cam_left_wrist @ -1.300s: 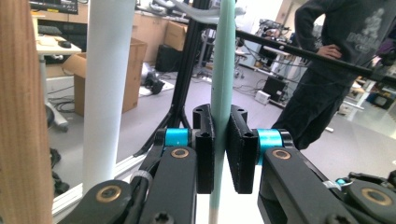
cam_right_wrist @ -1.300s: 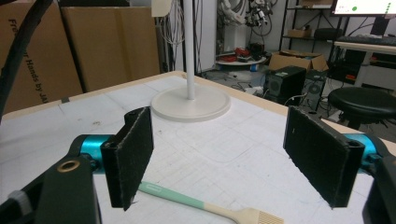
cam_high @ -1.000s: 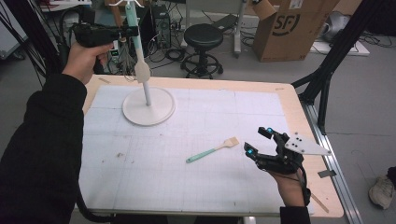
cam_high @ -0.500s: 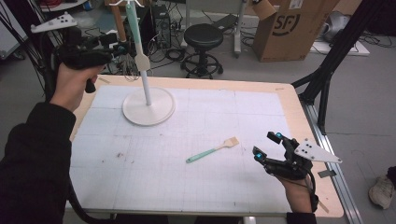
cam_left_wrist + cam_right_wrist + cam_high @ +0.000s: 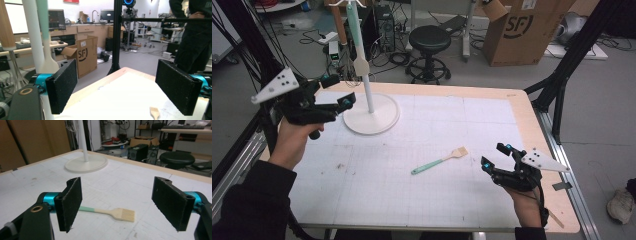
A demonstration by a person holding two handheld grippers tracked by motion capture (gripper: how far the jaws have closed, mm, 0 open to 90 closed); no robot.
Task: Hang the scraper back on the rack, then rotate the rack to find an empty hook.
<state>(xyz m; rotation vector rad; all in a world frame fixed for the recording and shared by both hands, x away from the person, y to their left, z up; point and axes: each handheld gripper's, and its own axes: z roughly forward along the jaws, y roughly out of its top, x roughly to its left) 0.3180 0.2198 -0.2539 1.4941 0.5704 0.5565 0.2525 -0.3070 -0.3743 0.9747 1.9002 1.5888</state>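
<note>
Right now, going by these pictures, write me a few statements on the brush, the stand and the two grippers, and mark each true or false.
1. The brush lies flat on the table. True.
2. The right gripper is clamped on the brush. False: its jaws are open and the brush lies apart from them.
3. A utensil hangs on the white stand. True.
4. The left gripper holds the hanging utensil. False: its jaws have just been opening, with nothing between them.
5. The stand's round base sits at the table's near right corner. False: it sits at the far left.
</note>
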